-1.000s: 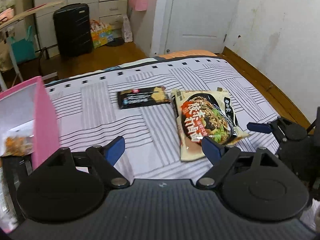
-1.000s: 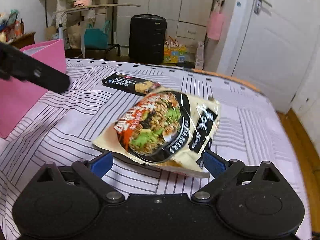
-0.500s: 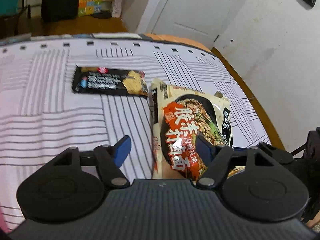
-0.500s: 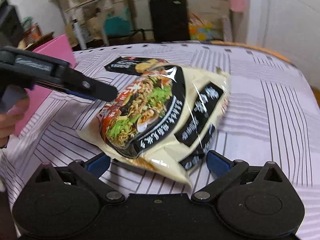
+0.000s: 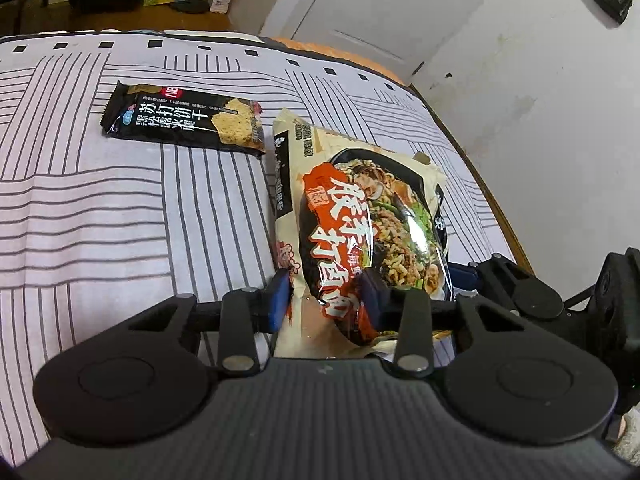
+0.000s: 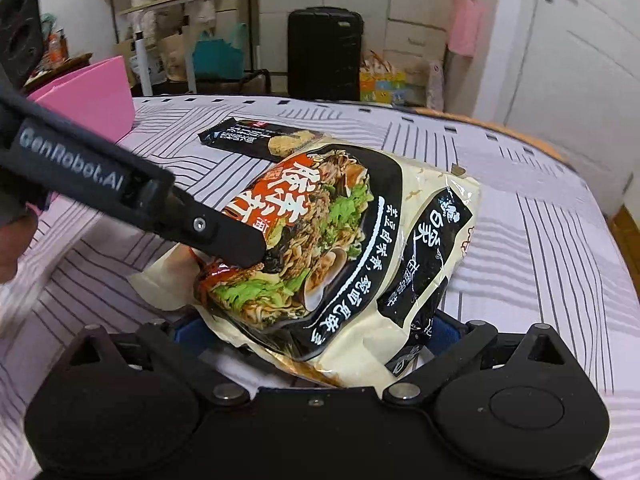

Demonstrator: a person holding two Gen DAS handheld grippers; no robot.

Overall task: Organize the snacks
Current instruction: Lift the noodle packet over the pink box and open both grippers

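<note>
- The left gripper [image 5: 326, 300], wide open over the bedspread a second ago, has swung right and closed on the noodle packet [image 5: 360, 236].
- The packet's near edge (flat earlier) is now raised between both grippers.
- The right gripper [image 6: 316, 330] has narrowed around the packet's near edge.

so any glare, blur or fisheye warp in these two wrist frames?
Left wrist: a glare streak on the noodle packet; bed stripes bow with fisheye; the cracker packet text is sharp. Right wrist: foil highlights at the noodle packet's upper right; the person's hand at the left edge is smeared; the left gripper crosses the view; the room behind looks dim and soft.
</note>
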